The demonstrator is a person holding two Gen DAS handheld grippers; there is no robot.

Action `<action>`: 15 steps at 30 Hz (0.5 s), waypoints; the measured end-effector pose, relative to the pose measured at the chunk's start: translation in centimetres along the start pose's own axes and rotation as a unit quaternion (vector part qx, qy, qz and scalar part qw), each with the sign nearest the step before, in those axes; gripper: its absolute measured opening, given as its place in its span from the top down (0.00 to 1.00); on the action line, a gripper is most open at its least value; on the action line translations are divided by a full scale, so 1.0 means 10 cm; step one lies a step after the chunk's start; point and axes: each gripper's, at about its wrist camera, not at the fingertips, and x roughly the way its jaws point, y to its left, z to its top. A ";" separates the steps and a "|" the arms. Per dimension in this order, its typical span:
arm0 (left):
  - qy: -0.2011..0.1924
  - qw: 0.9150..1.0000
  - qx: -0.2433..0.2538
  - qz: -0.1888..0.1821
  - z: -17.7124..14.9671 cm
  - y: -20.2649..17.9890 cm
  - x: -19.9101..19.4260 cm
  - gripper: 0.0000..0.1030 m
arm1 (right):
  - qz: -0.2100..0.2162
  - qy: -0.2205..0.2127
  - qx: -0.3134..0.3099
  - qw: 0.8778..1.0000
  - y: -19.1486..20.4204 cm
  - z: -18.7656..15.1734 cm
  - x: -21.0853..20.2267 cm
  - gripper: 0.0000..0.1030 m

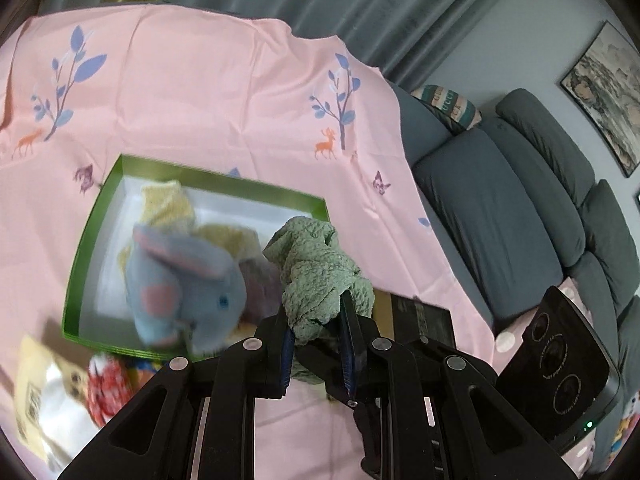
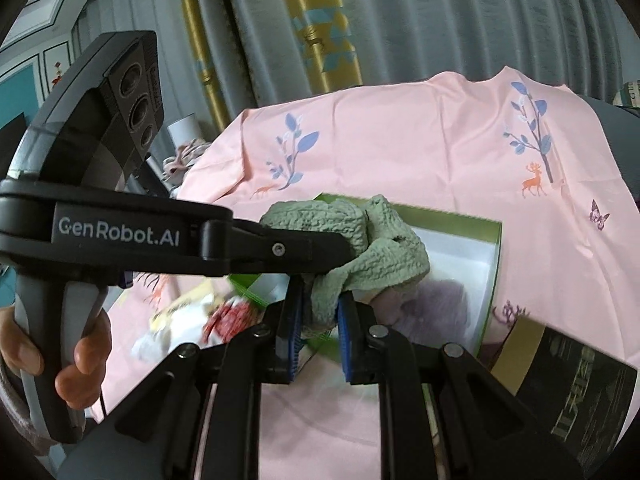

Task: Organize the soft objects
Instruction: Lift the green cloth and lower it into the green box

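Both grippers hold one green fuzzy cloth point(image 1: 320, 272) above the near right corner of a green-rimmed box point(image 1: 80, 256). My left gripper point(image 1: 318, 332) is shut on the cloth's lower end. My right gripper point(image 2: 320, 312) is shut on the same green cloth point(image 2: 372, 248), with the left gripper's finger crossing from the left. In the box lie a blue-grey plush elephant point(image 1: 184, 284), a yellow cloth point(image 1: 168, 204) and a purple soft item point(image 2: 440, 300). The green box point(image 2: 492, 276) also shows in the right wrist view.
A pink printed cloth point(image 1: 224, 92) covers the table. A dark book or box point(image 2: 580, 392) lies at the near right. Small packets and a red-white toy point(image 1: 104, 388) lie left of the box. A grey sofa point(image 1: 500, 216) stands to the right.
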 end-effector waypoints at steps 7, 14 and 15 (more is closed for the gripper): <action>0.000 1.000 -0.001 0.013 0.25 0.13 0.16 0.81 | -0.015 0.002 0.000 1.000 -0.04 0.15 0.25 0.85; 0.014 1.000 -0.014 0.019 0.44 0.35 0.42 0.81 | -0.031 0.015 0.020 0.999 -0.15 0.21 0.58 0.85; 0.016 1.000 -0.015 0.020 0.45 0.37 0.45 0.81 | -0.035 0.018 0.024 0.999 -0.16 0.21 0.62 0.85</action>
